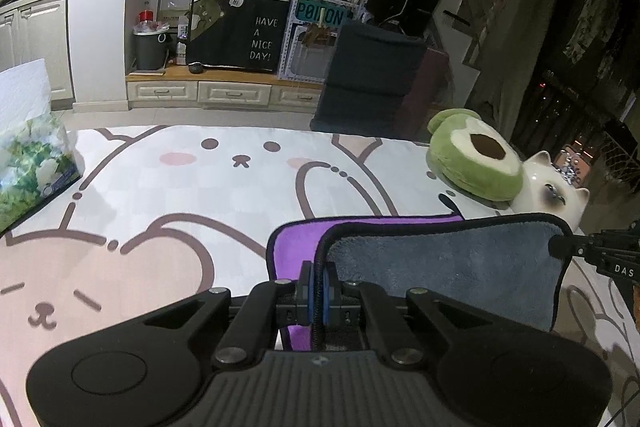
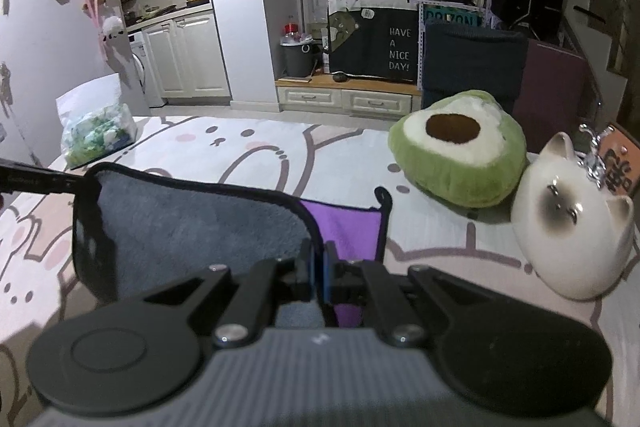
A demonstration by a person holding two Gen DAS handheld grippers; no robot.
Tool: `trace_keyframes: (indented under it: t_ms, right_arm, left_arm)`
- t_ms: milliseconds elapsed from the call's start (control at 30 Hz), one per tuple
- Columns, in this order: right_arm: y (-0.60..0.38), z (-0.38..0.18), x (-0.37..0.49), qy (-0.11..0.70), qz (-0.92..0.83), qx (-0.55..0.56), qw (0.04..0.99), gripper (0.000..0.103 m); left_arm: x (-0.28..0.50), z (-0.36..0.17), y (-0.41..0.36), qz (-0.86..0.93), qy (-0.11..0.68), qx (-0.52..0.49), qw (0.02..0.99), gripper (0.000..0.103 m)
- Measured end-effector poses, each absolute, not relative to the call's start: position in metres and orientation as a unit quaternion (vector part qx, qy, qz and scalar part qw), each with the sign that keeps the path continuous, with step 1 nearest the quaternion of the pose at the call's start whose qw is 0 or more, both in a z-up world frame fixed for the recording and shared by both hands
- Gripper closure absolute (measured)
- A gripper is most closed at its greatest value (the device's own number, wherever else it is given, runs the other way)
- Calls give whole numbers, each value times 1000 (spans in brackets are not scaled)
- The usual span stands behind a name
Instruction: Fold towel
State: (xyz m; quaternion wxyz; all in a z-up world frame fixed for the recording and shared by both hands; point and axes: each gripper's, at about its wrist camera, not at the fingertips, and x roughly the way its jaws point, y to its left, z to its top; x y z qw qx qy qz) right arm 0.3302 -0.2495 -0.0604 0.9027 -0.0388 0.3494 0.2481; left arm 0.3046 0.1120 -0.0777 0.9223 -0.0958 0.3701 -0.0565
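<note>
On your far left a tissue pack (image 1: 32, 167) sits on the bench (image 1: 200, 195), well apart from the work. Your left gripper (image 1: 316, 291) is clamped on the black-piped edge of the towel (image 1: 448, 259), holding one near corner up off the bench; the grey face is turned toward you and the purple face shows behind it, lying flat. Your right gripper (image 2: 319, 273) is pinched on the opposite near corner in the same way, so the lifted half hangs between the two grippers. To your right, the avocado plush (image 2: 460, 155) and the ceramic cat (image 2: 576, 223) stand near the towel's far corner but apart from it. By my judgement the first fold is only begun: the near edge is raised but not yet carried over to meet the far edge, and any second fold remains. The gripper bodies hide the towel's near portion, and how far the far edge extends is hard to make out.
</note>
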Motion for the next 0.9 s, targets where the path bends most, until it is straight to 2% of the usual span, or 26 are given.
trace_keyframes:
  t_ms: [900]
  right_arm:
    - [-230, -94, 411, 371, 215, -15, 903, 98]
  left_arm:
    - [394, -108, 119, -37, 384, -94, 918, 99]
